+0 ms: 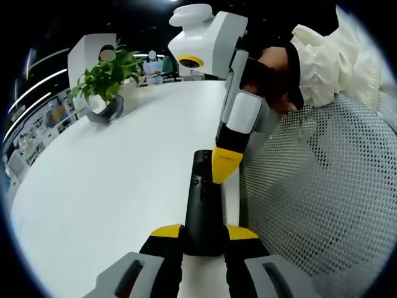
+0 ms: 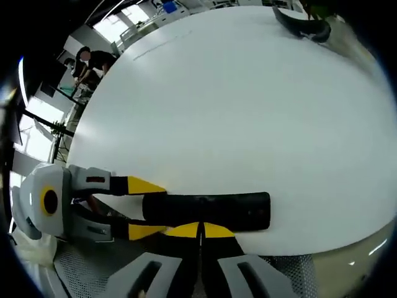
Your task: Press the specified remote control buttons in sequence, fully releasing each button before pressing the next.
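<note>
One black remote [image 1: 203, 205], two tongs on it at the edge of the white desk [image 1: 111, 186].

The left tongs [image 1: 203, 239] grip the remote's near end between their yellow-tipped jaws; the right tongs [image 1: 226, 164], jaws closed together, press their tip onto its top. One potted plant [image 1: 107, 77] stands far back on the desk.

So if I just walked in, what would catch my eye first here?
Probably the black remote control, clamped at its near end by the left gripper at the edge of the white table. The right gripper has its closed yellow tips down on the remote's top. Further off, a leafy potted plant stands on the table.
</note>
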Available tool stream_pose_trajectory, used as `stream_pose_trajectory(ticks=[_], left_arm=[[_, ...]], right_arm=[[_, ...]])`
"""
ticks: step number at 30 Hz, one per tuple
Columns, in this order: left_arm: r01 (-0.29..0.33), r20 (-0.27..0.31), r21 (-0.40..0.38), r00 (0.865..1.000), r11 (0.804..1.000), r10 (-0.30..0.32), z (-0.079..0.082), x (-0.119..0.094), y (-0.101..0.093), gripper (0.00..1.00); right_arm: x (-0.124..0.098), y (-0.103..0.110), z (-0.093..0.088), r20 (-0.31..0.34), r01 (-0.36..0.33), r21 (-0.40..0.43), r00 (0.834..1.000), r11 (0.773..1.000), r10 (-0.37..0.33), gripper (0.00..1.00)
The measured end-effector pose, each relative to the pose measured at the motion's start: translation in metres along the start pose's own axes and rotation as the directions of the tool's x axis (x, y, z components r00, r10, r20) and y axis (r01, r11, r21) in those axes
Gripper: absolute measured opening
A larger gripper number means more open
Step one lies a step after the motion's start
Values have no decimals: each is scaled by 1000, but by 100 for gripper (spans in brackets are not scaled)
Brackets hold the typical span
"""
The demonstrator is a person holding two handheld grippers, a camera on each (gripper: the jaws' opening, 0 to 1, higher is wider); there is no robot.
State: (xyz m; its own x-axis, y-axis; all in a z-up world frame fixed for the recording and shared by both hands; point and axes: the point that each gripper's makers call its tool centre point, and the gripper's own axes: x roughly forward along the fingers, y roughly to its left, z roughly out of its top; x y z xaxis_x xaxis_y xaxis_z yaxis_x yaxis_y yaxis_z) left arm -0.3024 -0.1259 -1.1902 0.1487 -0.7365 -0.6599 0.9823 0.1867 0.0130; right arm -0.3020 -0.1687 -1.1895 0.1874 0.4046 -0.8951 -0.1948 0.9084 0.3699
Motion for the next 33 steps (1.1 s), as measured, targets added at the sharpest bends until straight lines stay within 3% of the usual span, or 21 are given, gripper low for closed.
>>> stream_pose_trajectory(ticks=[15, 29, 33], left_arm=[[-7, 1, 6, 1000, 1000, 7, 1, 0, 1, 25], [-5, 8, -12, 1000, 1000, 5, 0, -1, 1, 25], [-4, 9, -20, 1000, 1000, 4, 0, -1, 1, 25]], right_arm=[[-2, 3, -1, 1, 36, -75, 999, 997, -36, 0], [-5, 1, 5, 35, 34, -68, 999, 997, -32, 0], [-1, 2, 3, 17, 31, -73, 999, 997, -29, 0]])
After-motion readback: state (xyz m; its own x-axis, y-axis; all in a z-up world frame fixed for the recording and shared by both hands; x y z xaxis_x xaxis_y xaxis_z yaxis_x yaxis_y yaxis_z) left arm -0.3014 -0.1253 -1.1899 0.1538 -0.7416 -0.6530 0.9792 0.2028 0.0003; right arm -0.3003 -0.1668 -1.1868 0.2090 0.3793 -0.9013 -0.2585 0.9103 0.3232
